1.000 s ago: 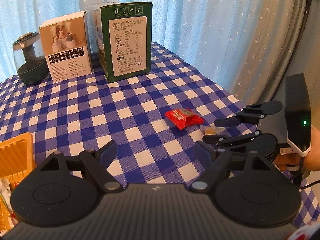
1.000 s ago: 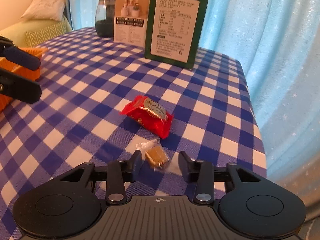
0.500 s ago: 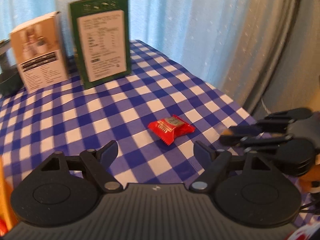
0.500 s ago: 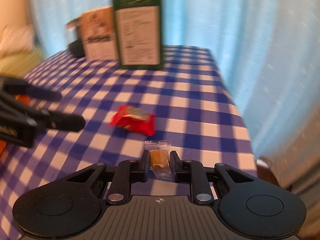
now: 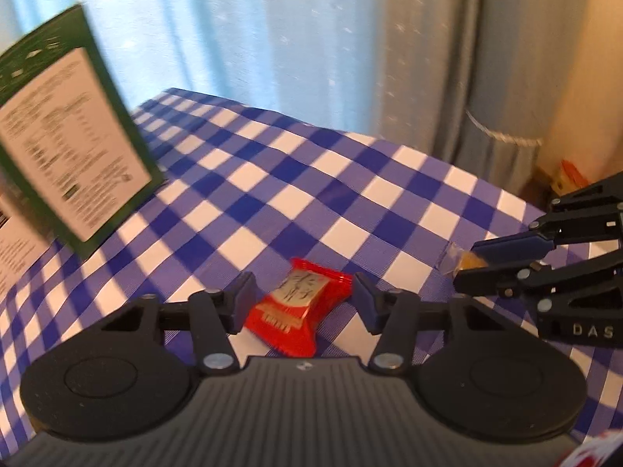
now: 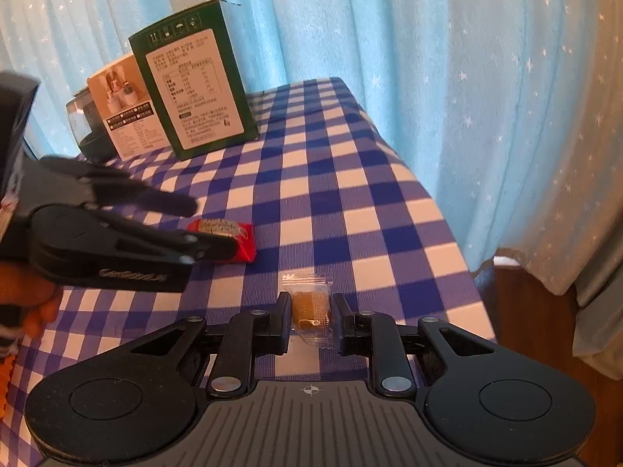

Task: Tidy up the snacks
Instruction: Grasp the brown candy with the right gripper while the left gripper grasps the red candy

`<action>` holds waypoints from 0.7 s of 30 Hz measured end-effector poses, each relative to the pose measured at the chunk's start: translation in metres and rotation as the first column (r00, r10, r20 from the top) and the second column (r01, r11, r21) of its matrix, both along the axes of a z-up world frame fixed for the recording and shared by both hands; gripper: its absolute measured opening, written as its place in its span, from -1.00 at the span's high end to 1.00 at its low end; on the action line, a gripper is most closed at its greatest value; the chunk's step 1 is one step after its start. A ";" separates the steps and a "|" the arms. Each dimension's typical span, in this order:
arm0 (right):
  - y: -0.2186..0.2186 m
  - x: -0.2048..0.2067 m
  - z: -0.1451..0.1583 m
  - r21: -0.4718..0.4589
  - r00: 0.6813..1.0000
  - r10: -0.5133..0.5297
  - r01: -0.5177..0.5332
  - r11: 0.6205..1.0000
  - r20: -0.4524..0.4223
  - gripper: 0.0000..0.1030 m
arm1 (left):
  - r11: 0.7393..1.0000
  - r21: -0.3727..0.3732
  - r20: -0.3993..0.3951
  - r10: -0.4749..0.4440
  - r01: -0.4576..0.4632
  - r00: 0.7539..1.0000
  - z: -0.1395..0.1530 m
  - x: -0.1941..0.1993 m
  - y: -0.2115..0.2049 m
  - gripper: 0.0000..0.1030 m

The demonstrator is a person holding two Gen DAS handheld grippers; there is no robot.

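A red snack packet (image 5: pixel 300 307) lies flat on the blue-and-white checked tablecloth (image 5: pixel 350 202). My left gripper (image 5: pixel 303 290) straddles it, and its jaws are closing with the packet between them; the pads stand right at the packet's edges. In the right wrist view the left gripper (image 6: pixel 214 227) reaches in from the left over the red packet (image 6: pixel 243 235). My right gripper (image 6: pixel 310 311) is shut on a small amber candy (image 6: pixel 309 305) in a clear wrapper. The left wrist view shows the right gripper (image 5: pixel 465 266) with the candy (image 5: pixel 453 258) poking out of its tips, just above the cloth.
A tall green box (image 6: pixel 194 81), a white box (image 6: pixel 124 113) and a dark jar (image 6: pixel 83 128) stand at the back of the table. The table's right edge (image 6: pixel 459 233) drops off to blue curtains. A hand (image 6: pixel 27 303) holds the left gripper.
The left gripper swung right and down until the red packet lay between its narrowing jaws. The right gripper shut on the amber candy, rolled and rose slightly.
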State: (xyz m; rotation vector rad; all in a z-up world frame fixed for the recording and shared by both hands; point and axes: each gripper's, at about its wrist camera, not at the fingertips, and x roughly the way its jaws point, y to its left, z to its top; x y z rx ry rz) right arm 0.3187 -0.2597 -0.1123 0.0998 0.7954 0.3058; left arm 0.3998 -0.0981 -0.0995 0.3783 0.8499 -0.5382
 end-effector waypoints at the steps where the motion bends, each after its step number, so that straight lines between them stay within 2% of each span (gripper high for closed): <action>1: 0.000 0.000 -0.001 0.004 1.000 -0.005 0.005 1.000 -0.005 0.58 | 1.000 0.013 -0.011 -0.014 0.014 1.000 -0.002 0.002 -0.003 0.10; 4: 0.003 -0.002 -0.002 0.011 1.000 -0.009 0.009 1.000 -0.014 0.58 | 0.997 0.059 -0.050 -0.055 0.058 0.997 -0.007 0.006 -0.007 0.24; 7: 0.007 -0.004 0.000 0.014 1.000 -0.009 0.009 1.000 -0.014 0.58 | 0.997 0.070 -0.078 -0.040 0.045 0.996 -0.010 0.005 -0.005 0.46; 12: 0.013 -0.007 0.005 0.021 1.000 -0.014 0.014 1.000 -0.019 0.58 | 0.995 -0.019 -0.112 0.095 -0.097 0.989 -0.005 -0.005 0.015 0.53; 21: 0.023 -0.030 0.028 0.034 0.998 -0.046 0.047 0.998 -0.041 0.58 | 0.955 -0.117 -0.137 0.255 -0.271 0.957 0.020 -0.064 0.036 0.54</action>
